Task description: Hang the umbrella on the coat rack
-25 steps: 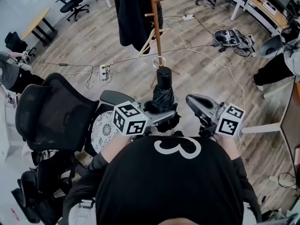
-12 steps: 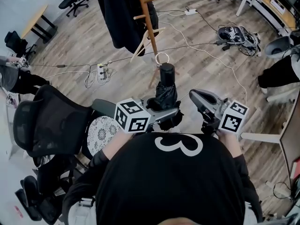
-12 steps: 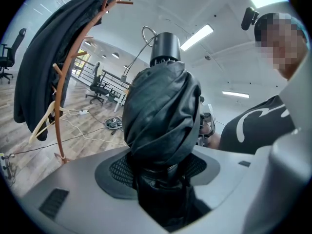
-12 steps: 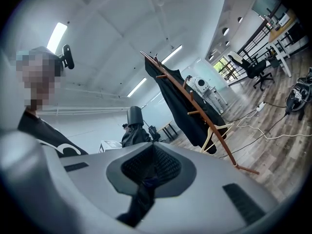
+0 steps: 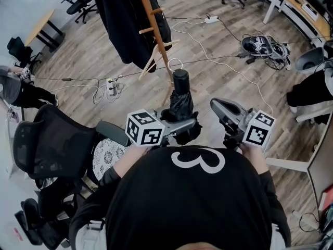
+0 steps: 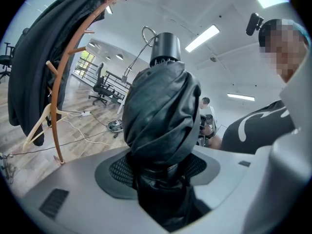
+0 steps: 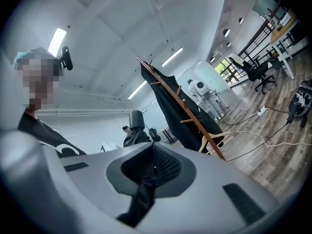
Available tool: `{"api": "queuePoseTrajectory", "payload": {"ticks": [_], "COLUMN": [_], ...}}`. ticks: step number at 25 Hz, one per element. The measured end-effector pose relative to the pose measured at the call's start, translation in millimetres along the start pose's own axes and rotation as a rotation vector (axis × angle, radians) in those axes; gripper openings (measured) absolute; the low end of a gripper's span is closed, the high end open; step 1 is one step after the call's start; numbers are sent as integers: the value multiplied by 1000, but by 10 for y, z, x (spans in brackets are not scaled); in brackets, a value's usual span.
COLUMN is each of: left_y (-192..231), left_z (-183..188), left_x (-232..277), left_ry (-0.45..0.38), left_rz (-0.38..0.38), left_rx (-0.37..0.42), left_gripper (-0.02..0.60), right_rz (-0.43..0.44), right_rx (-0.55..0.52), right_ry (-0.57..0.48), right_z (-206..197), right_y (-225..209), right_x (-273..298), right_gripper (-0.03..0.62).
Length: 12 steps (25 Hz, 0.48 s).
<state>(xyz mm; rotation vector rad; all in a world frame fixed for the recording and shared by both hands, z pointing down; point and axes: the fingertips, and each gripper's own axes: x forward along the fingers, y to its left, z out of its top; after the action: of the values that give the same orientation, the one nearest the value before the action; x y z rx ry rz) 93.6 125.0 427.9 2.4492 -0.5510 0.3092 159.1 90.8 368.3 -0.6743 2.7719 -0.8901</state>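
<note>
A folded black umbrella stands upright between the jaws of my left gripper, which is shut on its lower fabric. Its round black handle cap points up and away, with a thin metal ring loop on top. In the left gripper view the umbrella fills the centre above the gripper. The wooden coat rack stands just beyond the loop and carries a black coat. My right gripper hangs to the umbrella's right, apart from it. Its jaws are together.
A black mesh office chair and a round patterned seat stand at my left. A power strip and cables cross the wooden floor near the rack's feet. A white table leg and a person are at the right.
Both grippers and the umbrella have come closer to the coat rack. The rack and coat now sit nearer and further left in the head view. The office chair has slid back to the left.
</note>
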Motion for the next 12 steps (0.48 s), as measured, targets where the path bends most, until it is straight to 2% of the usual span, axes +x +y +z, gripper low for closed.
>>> {"api": "queuePoseTrajectory", "payload": {"ticks": [12], "left_y": [179], "left_z": [180], "left_x": [52], "left_ry": [-21], "left_rz": [19], "left_rx": [-4], "left_gripper": [265], "right_rz": [27], "right_rx": [8], "right_ry": [8], "right_z": [82], "right_y": [-176], "right_x": [145], "right_gripper": [28]}}
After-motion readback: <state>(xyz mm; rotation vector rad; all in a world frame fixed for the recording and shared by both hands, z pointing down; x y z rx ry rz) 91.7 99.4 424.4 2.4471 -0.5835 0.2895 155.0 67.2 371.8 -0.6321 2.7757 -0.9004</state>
